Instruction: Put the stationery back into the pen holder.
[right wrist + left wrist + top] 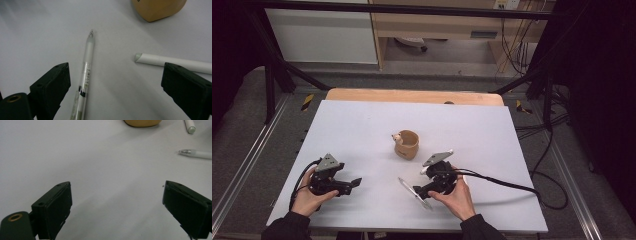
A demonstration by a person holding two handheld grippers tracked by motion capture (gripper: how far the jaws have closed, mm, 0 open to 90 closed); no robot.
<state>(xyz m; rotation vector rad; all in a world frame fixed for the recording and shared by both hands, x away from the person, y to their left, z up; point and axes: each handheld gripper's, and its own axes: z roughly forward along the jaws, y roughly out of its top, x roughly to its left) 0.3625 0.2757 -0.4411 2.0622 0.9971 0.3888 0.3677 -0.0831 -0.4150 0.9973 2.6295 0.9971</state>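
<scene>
We see a person's two hands at a white table point(362, 125), each holding a black two-jaw gripper. The left gripper point(354, 182) rests low over the table at the near left; in the left gripper view its jaws stand spread wide, with bare white surface between them and nothing pinched.

The right gripper point(417, 191) sits at the near middle, held in the right hand point(457, 197), with its cable trailing off to the right. In the right gripper view its jaws are also spread apart. A translucent pen point(86, 75) lies on the table between them, just beside the left-hand jaw of that view, its tip pointing away from the gripper. We cannot tell whether that jaw touches it, and the opposite jaw stands well clear, so the pen is not pinched. In the high view we find the same pen point(412, 192) as a slim pale line lying aslant just in front of the right gripper.

A second, white pen point(172, 61) lies crosswise near the other jaw, its blunt end towards the translucent one, the two apart.

Beyond both pens stands a tan wooden cup point(407, 144), upright near the middle of the table, with a small pale figure on its rim. It is apart from both grippers
</scene>
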